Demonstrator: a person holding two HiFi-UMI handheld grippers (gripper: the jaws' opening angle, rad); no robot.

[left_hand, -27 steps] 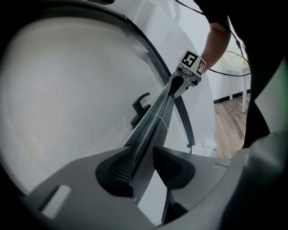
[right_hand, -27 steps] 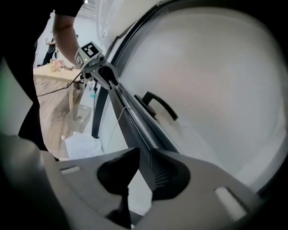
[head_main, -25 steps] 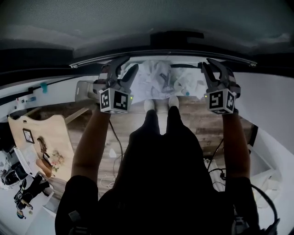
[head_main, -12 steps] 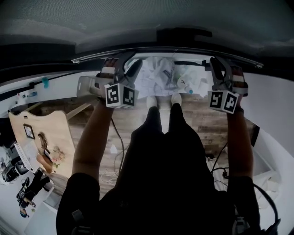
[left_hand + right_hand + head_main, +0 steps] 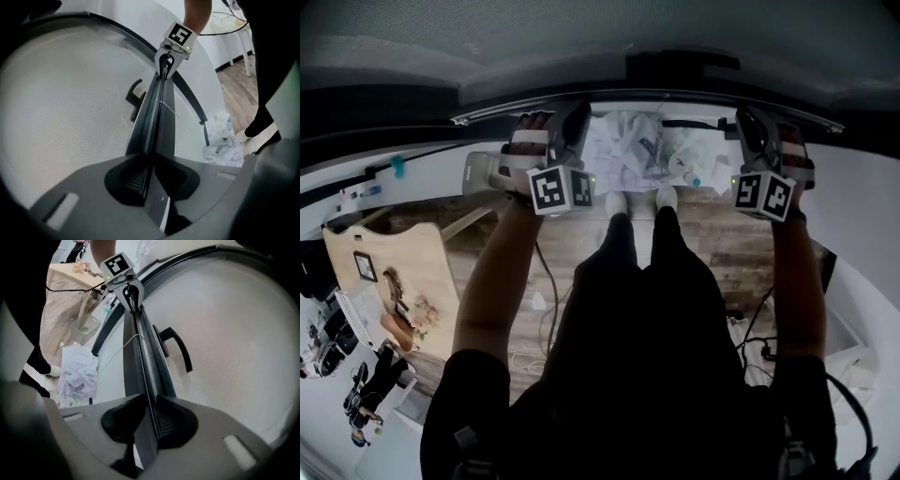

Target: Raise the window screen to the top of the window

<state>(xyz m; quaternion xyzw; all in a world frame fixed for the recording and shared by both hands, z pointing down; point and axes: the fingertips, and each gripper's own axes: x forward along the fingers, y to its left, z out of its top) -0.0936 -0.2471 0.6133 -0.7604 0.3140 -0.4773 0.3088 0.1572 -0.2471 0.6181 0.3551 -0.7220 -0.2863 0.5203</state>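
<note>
The window screen's dark bottom bar (image 5: pixel 656 95) runs across the top of the head view. My left gripper (image 5: pixel 555 122) holds it at the left and my right gripper (image 5: pixel 759 122) at the right. In the left gripper view the bar (image 5: pixel 157 112) passes between the jaws (image 5: pixel 149 180), which have just been closing and now press on it. Grey mesh (image 5: pixel 61 108) and a black handle (image 5: pixel 135 93) lie to its left. In the right gripper view the bar (image 5: pixel 140 348) is likewise clamped by the jaws (image 5: pixel 152 422), with mesh (image 5: pixel 234 329) and the handle (image 5: pixel 177 347) to its right.
Below the window, a heap of white cloth (image 5: pixel 623 150) and a bottle (image 5: pixel 689 178) lie on the wooden floor by my shoes (image 5: pixel 616 202). A light wooden table (image 5: pixel 389 272) stands at the left. Cables (image 5: pixel 759 323) trail on the floor at the right.
Both grippers have rolled about their own axes and shifted slightly. The left jaws, wide apart earlier, have come together on the bar.
</note>
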